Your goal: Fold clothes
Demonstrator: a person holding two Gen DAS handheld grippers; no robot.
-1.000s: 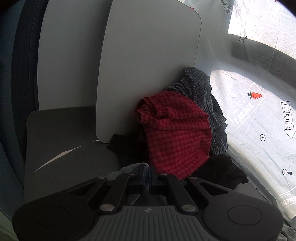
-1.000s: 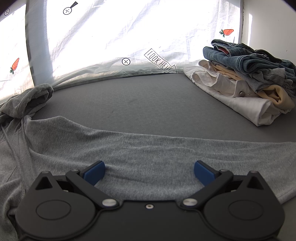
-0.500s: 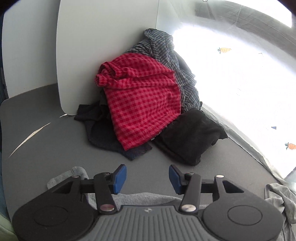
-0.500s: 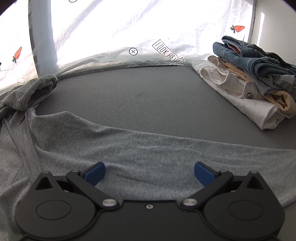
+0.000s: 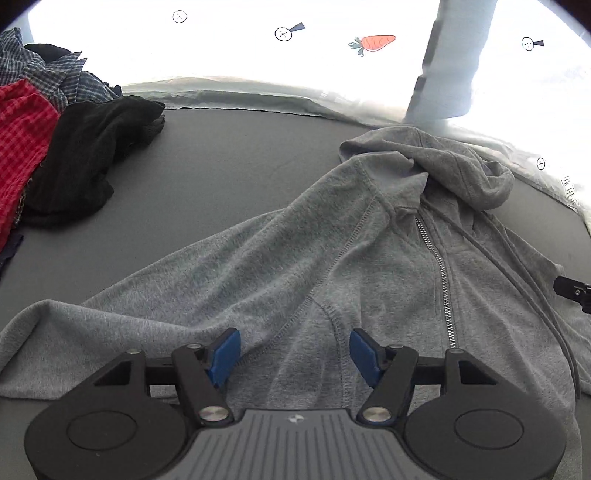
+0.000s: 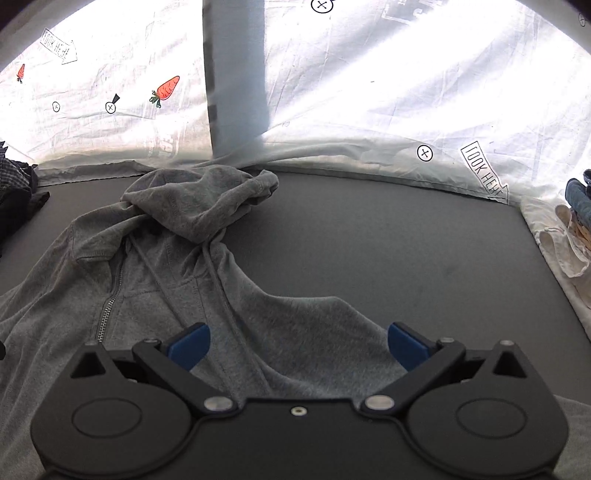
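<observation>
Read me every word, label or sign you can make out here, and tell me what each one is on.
"LOOK HERE", in an arrow outline, mirrored: white printed sheet, at right.
"LOOK HERE" arrow again: same sheet, upper left.
Faint grey block lettering on the sheet: too washed out to read.
Grey hoodie: no text visible.

The left claw (image 5: 294, 350) has a ribbed grey centre plate stamped with a small pale logo, flanked by two black round housings, each with a raised disc. Black linkage arms pivot on silver screws and end in blue pads (image 5: 224, 352). The right claw (image 6: 297, 345) is built alike, but its centre plate is plain black with one small screw, and it seems matte, though glare makes that unsure.
</observation>
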